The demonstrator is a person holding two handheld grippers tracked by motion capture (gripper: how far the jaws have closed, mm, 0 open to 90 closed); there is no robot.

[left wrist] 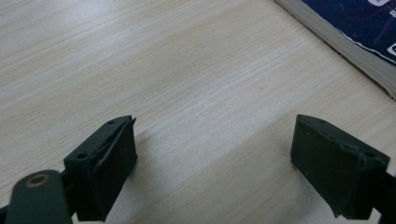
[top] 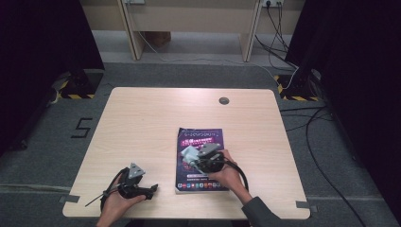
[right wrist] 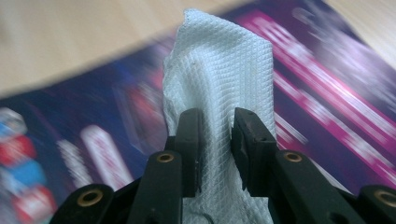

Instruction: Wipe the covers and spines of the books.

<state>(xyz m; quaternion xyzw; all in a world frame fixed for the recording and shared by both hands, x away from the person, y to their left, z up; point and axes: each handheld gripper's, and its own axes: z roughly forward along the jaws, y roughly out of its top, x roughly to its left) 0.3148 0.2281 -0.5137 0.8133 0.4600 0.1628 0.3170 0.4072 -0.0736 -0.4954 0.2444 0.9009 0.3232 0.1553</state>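
A pale wooden table (top: 142, 123) seen from above, with a dark purple book (top: 201, 142) lying flat at lower centre. The right gripper (top: 195, 158) sits over the book's cover, its hand covering part of the lower cover. In the right gripper view, the jaws are clamped on a white, quilted paper cloth (right wrist: 219, 88), which rises between them to the upper middle of the frame (its lower end is cut off at the bottom edge). The cover behind is blurred: pink bands and white lettering cannot be read. At lower left of the high view, the left gripper (top: 150, 190) rests on bare wood, jaws wide apart with nothing between them. The book's page edge (left wrist: 345, 46) crosses the upper right corner of the left gripper view, mostly cut off.
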